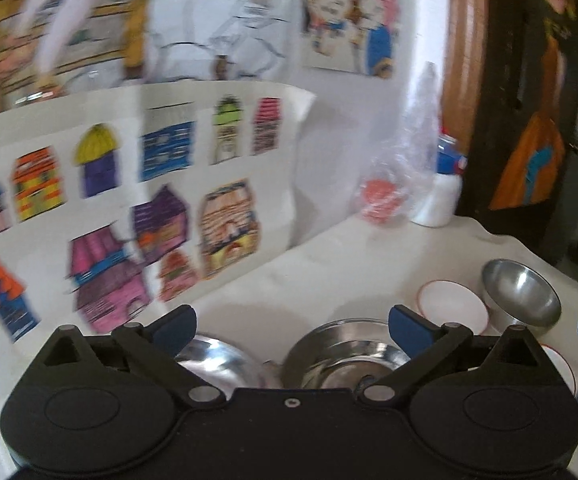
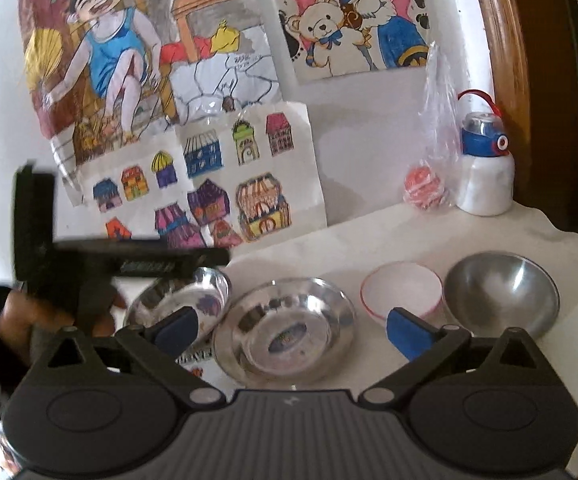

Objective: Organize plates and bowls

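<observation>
Left wrist view: left gripper [image 1: 292,330] spread wide, empty, low centre over 2 steel bowls [image 1: 341,354]; white bowl [image 1: 453,306] and round steel bowl [image 1: 523,294] at right.

Right wrist view: right gripper [image 2: 292,330] agape, empty, above shiny dish [image 2: 285,330]. Best centred over 1 rim before closing, for nesting.
</observation>
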### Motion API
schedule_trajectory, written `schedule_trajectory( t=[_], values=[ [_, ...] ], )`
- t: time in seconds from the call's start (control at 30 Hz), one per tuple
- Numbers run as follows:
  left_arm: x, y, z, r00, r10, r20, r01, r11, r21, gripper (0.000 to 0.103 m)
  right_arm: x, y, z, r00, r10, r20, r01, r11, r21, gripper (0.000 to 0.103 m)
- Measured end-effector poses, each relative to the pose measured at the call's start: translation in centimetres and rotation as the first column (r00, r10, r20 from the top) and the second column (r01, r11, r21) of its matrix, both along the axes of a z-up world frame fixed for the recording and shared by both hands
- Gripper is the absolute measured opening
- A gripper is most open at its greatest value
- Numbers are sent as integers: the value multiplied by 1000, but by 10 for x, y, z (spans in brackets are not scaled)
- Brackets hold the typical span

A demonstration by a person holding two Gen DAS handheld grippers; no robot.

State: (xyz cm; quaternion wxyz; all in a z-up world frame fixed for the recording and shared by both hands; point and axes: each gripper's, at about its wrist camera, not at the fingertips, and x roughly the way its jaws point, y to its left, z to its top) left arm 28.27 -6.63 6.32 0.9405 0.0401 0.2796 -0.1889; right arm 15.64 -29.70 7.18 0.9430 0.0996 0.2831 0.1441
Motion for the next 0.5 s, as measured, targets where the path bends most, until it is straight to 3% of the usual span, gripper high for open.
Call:
schedule_trajectory(
  t=[0.3, 0.5],
  values=[
    [18, -18, -21, 993, -119, 0, 118, 987, 106, 102, -25, 23, -37, 1000, 13, 25, -12, 999, -42, 103],
    [35, -25, -35, 980, -198, -37, 201, 961, 192, 102, -18, 32, -57, 999, -26, -25, 27, 998, 61, 103]
  ],
)
